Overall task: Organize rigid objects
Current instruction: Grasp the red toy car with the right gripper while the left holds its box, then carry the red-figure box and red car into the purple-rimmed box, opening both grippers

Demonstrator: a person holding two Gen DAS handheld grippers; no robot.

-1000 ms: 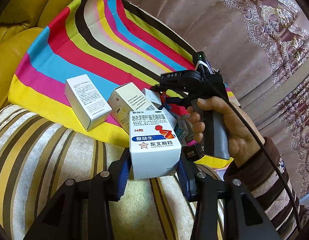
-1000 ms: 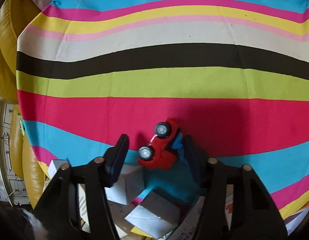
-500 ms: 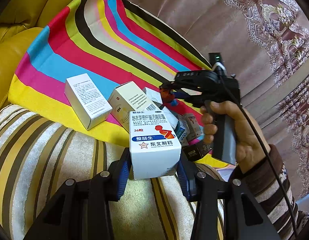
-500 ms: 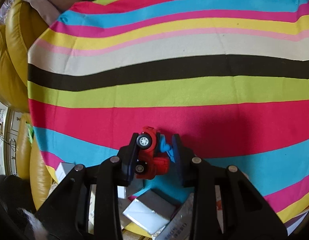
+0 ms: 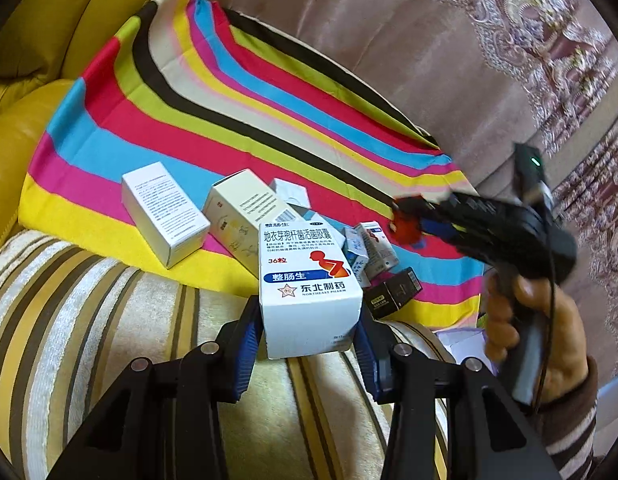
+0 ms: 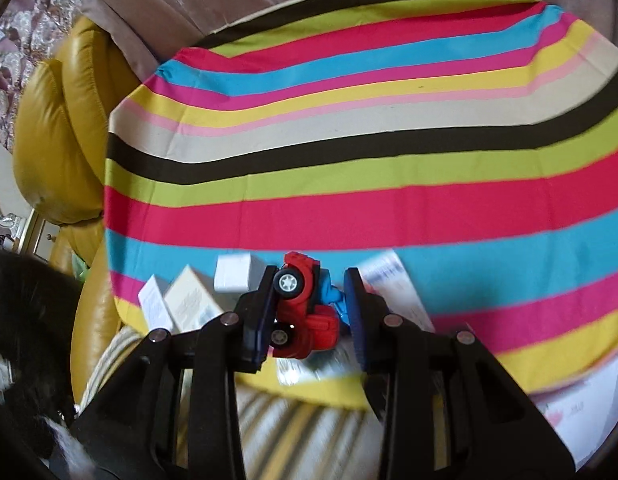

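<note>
My left gripper (image 5: 307, 322) is shut on a white medicine box (image 5: 307, 284) with red and blue print, held upright over the striped cushion. A red and blue toy car (image 6: 307, 306) hangs tilted between the blue pads of my right gripper (image 6: 311, 300), which is shut on it above the striped cloth (image 6: 349, 160). In the left wrist view the right gripper (image 5: 413, 222) carries the toy car (image 5: 407, 226) at the right, a hand (image 5: 537, 320) around its handle. Several small boxes (image 5: 245, 208) lie in a cluster on the cloth (image 5: 189, 120).
A white box (image 5: 163, 212) lies apart at the cloth's left. A black box (image 5: 393, 292) sits at the cluster's right end. Yellow leather cushions (image 5: 13, 140) border the cloth on the left, a beige and gold striped cushion (image 5: 109, 340) in front, brownish patterned fabric (image 5: 429, 60) behind.
The right gripper closed on the toy car, lifted it off the cloth and carried it up and to the right in the left wrist view. The left gripper kept still with its box.
</note>
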